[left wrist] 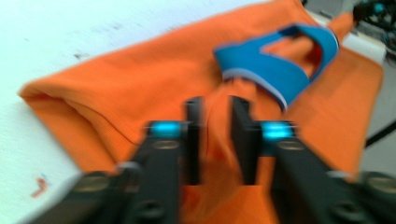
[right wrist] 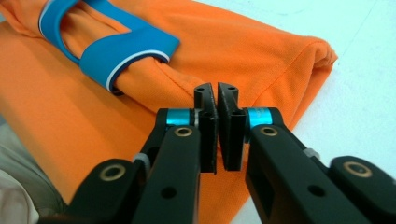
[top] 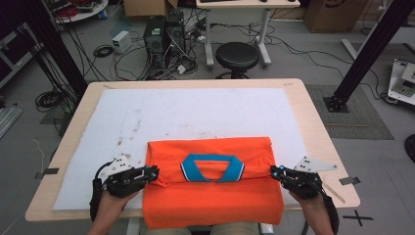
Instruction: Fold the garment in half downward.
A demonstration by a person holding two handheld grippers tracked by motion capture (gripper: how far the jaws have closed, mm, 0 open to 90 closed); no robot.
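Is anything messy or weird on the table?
Yes. The white sheet under the orange shirt has dark smudges near its middle and left. The shirt's near edge hangs over the table's front edge, and its blue collar lies bunched.

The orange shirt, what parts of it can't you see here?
- High view: the orange polo shirt's bottom hangs over the table edge, cut off by the frame.
- Left gripper view: motion blur hides whether the left claw pinches fabric.
- Sleeves: folded under, hidden by the shirt's body.
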